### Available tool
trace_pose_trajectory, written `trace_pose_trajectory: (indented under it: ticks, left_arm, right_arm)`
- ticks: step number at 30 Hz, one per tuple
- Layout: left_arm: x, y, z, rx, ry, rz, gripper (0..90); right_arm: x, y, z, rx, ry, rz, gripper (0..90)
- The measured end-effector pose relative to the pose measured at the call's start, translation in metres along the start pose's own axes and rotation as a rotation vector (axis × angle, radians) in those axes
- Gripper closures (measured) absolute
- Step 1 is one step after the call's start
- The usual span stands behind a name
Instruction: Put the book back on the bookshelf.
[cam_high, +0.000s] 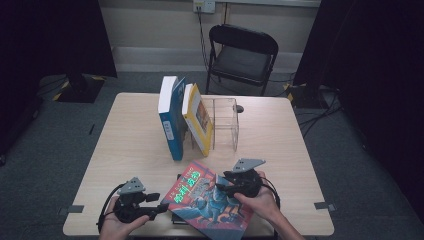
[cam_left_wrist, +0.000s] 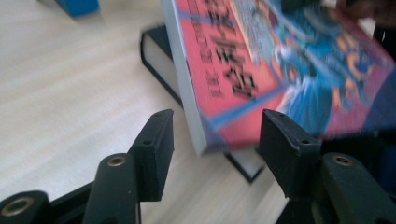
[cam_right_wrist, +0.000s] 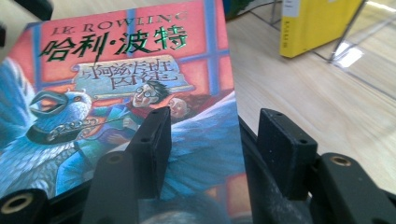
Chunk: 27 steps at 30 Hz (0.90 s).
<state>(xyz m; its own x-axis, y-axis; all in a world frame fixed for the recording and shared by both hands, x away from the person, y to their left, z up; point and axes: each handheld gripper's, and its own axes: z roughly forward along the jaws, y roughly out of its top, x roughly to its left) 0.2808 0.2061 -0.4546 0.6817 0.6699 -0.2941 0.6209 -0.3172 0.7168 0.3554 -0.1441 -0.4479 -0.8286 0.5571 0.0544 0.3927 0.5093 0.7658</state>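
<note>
A red and blue illustrated novel (cam_high: 207, 200) lies tilted at the table's front, partly on a black book (cam_high: 176, 218). My left gripper (cam_high: 159, 202) points at its left corner. In the left gripper view the open jaws (cam_left_wrist: 215, 126) frame the novel's (cam_left_wrist: 243, 70) pale spine corner without touching it, and the black book (cam_left_wrist: 159, 51) shows underneath. My right gripper (cam_high: 221, 187) sits over the novel's right side. In the right gripper view its open jaws (cam_right_wrist: 212, 123) straddle the novel's (cam_right_wrist: 116, 70) edge, one over the cover, one off the edge.
A blue book (cam_high: 170, 115) and a yellow book (cam_high: 200, 120) stand leaning at a clear acrylic stand (cam_high: 226, 125) mid-table. A black folding chair (cam_high: 242, 55) stands behind the light wooden table (cam_high: 125, 145). Bare wood lies left and right of the stand.
</note>
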Motion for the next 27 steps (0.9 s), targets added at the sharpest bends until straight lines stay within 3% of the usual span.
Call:
trace_pose_trajectory:
  ticks: [2, 4, 6, 7, 9, 15, 21, 27]
  left_arm:
    - [0.0, -0.001, 0.002, 0.009, 0.006, 0.012, 48.4]
    - [0.0, 0.001, 0.003, 0.005, 0.007, 0.002, 48.8]
    - [-0.001, 0.001, 0.003, -0.002, 0.025, 0.026, 48.1]
    - [-0.001, 0.001, 0.004, -0.001, 0.015, 0.028, 50.7]
    - [0.0, 0.003, 0.006, -0.01, 0.035, 0.03, 51.5]
    - [0.008, 0.016, 0.017, -0.021, 0.054, 0.032, 52.9]
    - [0.012, 0.032, 0.031, -0.031, 0.075, 0.033, 57.6]
    - [0.014, 0.045, 0.044, -0.043, 0.088, 0.037, 60.3]
  right_arm:
    - [0.002, -0.003, -0.001, -0.01, -0.013, 0.013, 46.4]
    - [-0.001, -0.005, -0.002, -0.01, 0.003, 0.046, 46.3]
    - [-0.002, -0.005, -0.003, -0.006, 0.012, 0.069, 46.4]
    - [-0.003, -0.006, -0.004, -0.001, 0.019, 0.082, 46.4]
    - [-0.003, -0.008, -0.007, 0.01, 0.033, 0.105, 46.4]
    - [-0.002, -0.019, -0.019, 0.012, 0.039, 0.127, 47.4]
    - [-0.005, -0.032, -0.033, 0.012, 0.059, 0.2, 46.8]
    - [0.003, -0.042, -0.045, 0.006, 0.015, 0.201, 46.2]
